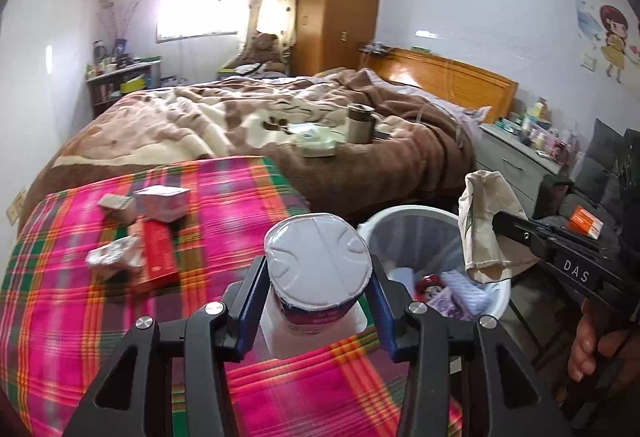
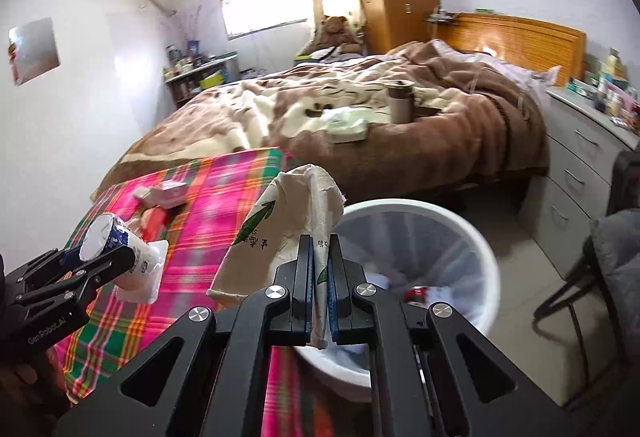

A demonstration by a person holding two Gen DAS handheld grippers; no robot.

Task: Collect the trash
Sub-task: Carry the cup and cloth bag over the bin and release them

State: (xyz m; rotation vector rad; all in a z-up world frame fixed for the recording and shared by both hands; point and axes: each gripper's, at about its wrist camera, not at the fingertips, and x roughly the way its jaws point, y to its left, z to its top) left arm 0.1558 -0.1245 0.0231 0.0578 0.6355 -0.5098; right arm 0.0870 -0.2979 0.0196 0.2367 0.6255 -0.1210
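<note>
At the bottom centre of the left wrist view, the left gripper [image 1: 318, 301] is clamping a foil-lidded yogurt cup [image 1: 318, 277] over the pink plaid cloth [image 1: 72, 301]. Right of it, the white trash bin [image 1: 416, 221] is standing beside the cloth, already holding scraps. Low in the right wrist view, the right gripper [image 2: 320, 289] is pinching a crumpled paper bag [image 2: 280, 229] tight, hanging at the bin's near rim. More wrappers [image 1: 116, 257] and a red box [image 1: 160, 253] are lying at centre left.
</note>
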